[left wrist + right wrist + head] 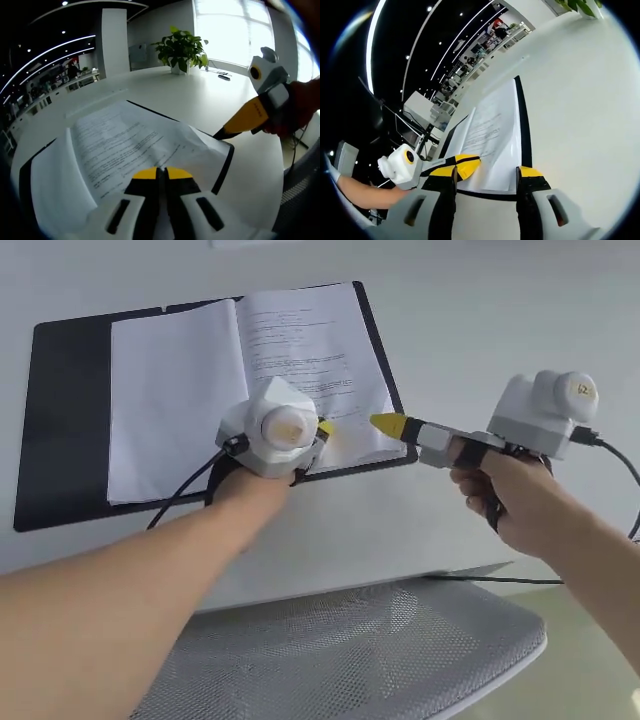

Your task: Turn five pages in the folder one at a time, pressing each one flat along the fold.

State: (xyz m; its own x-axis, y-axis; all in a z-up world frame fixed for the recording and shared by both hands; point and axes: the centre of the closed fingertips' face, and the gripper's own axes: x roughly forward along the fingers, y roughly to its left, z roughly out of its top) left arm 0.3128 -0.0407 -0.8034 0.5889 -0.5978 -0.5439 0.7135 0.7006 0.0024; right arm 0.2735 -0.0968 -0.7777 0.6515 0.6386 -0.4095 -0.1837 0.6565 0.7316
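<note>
Judging from how things lay, the next page turn was just starting. The folder (60,420) lay open on the white table (500,320). The left gripper (322,428) had its jaws drawn together on the lower edge of the right-hand page (300,360); whether they nipped paper I could not tell. The right gripper (388,425) hung just beside the folder's corner, jaws wide and empty. The next move called for catching a single sheet.

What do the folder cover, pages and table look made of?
Folder cover: matte black, likely plastic or coated board; thin, flat edge. Pages: thin white printed paper, bowing at the fold. Table: smooth white, probably laminate; faint sheen.
</note>
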